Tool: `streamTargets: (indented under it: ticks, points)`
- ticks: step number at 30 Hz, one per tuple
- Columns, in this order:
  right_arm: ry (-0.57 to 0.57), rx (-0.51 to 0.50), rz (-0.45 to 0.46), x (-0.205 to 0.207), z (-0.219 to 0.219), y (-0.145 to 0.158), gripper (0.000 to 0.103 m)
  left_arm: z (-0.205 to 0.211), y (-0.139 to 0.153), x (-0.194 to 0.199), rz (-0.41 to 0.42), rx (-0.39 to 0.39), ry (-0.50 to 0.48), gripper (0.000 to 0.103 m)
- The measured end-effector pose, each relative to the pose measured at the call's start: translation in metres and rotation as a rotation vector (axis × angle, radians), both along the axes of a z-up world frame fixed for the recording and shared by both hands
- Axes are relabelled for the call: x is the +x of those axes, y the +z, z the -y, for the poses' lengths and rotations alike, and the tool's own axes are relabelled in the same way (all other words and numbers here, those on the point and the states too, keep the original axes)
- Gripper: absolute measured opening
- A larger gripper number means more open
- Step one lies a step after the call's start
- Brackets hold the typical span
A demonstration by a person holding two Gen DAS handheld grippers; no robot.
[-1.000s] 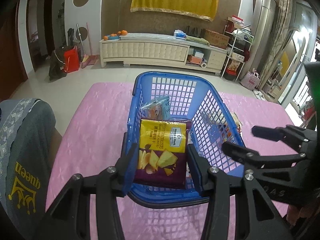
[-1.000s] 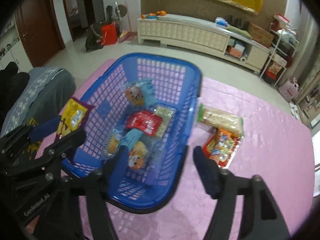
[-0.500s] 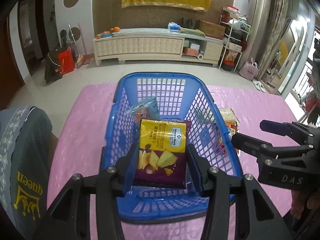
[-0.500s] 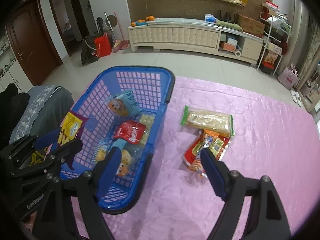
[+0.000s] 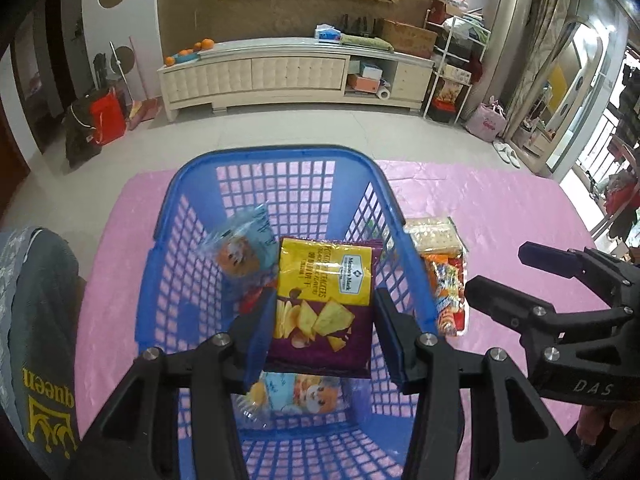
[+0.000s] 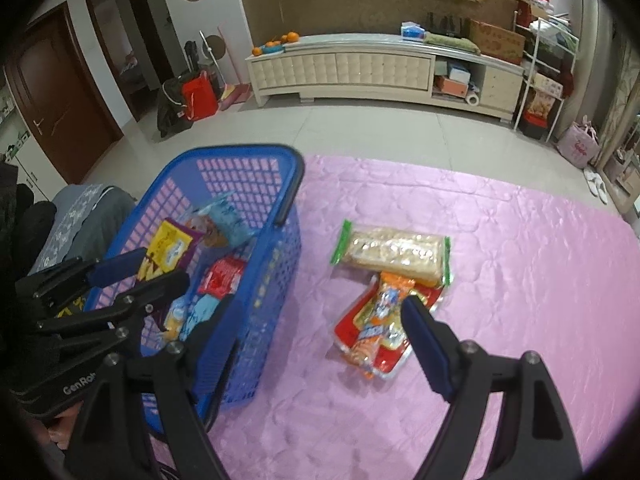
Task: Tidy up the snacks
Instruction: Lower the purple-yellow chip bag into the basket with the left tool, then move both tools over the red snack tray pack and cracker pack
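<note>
My left gripper (image 5: 323, 320) is shut on a yellow and purple chip bag (image 5: 324, 304) and holds it upright over the inside of the blue basket (image 5: 276, 152). From the right wrist view the same bag (image 6: 168, 248) and left gripper (image 6: 148, 270) sit over the basket (image 6: 240, 152). My right gripper (image 6: 320, 312) stands open and empty above the pink cloth, its right finger over a red-orange snack pack (image 6: 380, 328). A cracker pack (image 6: 392, 252) with green ends lies just beyond it. The right gripper (image 5: 508, 276) also shows in the left wrist view.
Several small packs lie in the basket, among them a red one (image 6: 220, 276) and a light blue one (image 5: 244, 248). A person's grey garment (image 5: 36, 320) is at the table's left edge. The pink cloth (image 6: 520, 280) stretches away to the right.
The right gripper swung right, from above the basket to above the loose packs, and its jaws widened. The left gripper carried the chip bag forward, further in over the basket.
</note>
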State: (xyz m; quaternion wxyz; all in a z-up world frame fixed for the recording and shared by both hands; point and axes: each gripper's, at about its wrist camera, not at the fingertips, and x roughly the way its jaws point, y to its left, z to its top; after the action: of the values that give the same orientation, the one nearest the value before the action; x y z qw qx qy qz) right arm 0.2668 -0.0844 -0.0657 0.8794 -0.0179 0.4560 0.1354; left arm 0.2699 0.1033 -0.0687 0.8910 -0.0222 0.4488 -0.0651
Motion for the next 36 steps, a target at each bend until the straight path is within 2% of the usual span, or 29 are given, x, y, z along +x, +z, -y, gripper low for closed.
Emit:
streamTargets:
  ticks: [1, 2, 3, 8, 14, 17, 20, 24, 33, 36]
  points:
    - [0.002, 0.001, -0.001, 0.002, 0.002, 0.000, 0.085, 0.001, 0.000, 0.002, 0.003, -0.004, -0.012, 0.051]
    - [0.006, 0.001, -0.002, 0.003, 0.002, 0.000, 0.085, 0.002, 0.001, 0.003, 0.003, -0.003, -0.022, 0.062]
    - [0.011, -0.001, -0.002, 0.003, 0.003, 0.000, 0.085, 0.002, 0.002, 0.002, 0.006, 0.001, -0.024, 0.068]
    - [0.033, -0.008, -0.012, 0.005, 0.004, 0.003, 0.085, 0.003, 0.011, -0.008, 0.024, 0.047, -0.034, 0.075]
    - [0.040, 0.007, 0.006, -0.010, 0.005, 0.016, 0.085, -0.004, 0.025, -0.027, 0.039, 0.037, -0.010, 0.075]
    - [0.036, 0.016, 0.010, -0.017, 0.009, 0.025, 0.085, -0.003, 0.039, -0.042, 0.077, 0.043, -0.007, 0.075]
    - [0.034, 0.017, 0.024, -0.026, 0.014, 0.035, 0.085, -0.003, 0.051, -0.055, 0.107, 0.041, -0.011, 0.081]
    - [0.032, 0.014, 0.049, -0.039, 0.024, 0.046, 0.085, 0.005, 0.062, -0.064, 0.125, 0.038, -0.010, 0.081]
    - [-0.008, 0.025, 0.080, -0.059, 0.064, 0.058, 0.085, 0.047, 0.068, -0.074, 0.141, 0.071, -0.055, 0.083]
    - [-0.022, 0.025, 0.077, -0.061, 0.080, 0.057, 0.085, 0.063, 0.063, -0.070, 0.119, 0.063, -0.078, 0.083]
